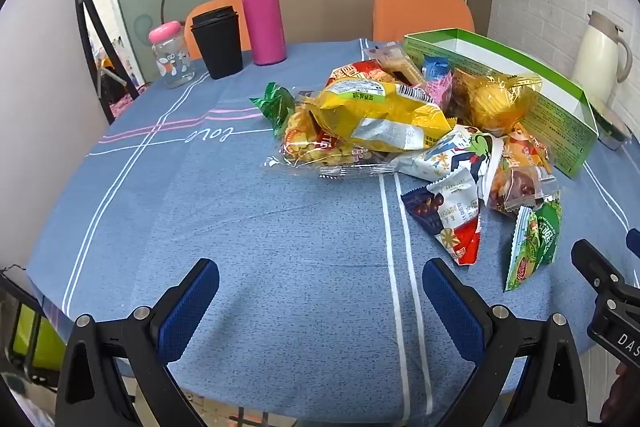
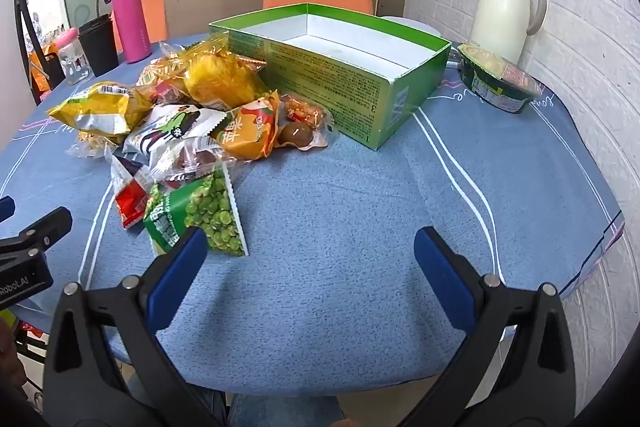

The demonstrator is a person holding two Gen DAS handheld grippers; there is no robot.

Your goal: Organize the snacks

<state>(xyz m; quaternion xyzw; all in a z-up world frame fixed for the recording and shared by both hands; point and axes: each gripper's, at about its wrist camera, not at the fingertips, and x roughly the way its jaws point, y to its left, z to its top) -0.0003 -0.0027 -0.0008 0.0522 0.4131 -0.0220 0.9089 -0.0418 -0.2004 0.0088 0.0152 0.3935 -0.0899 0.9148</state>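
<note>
Both grippers hang wide open, holding nothing. The green crinkly bag of peas [image 2: 200, 217] sits at the near edge of the snack pile, just beside the right gripper [image 2: 310, 259]'s left finger, long axis pointing away. Left gripper [image 1: 320, 291] is farther off, so right looks like the closer pick; open green cardboard box [image 2: 416, 67] waits behind.
</note>
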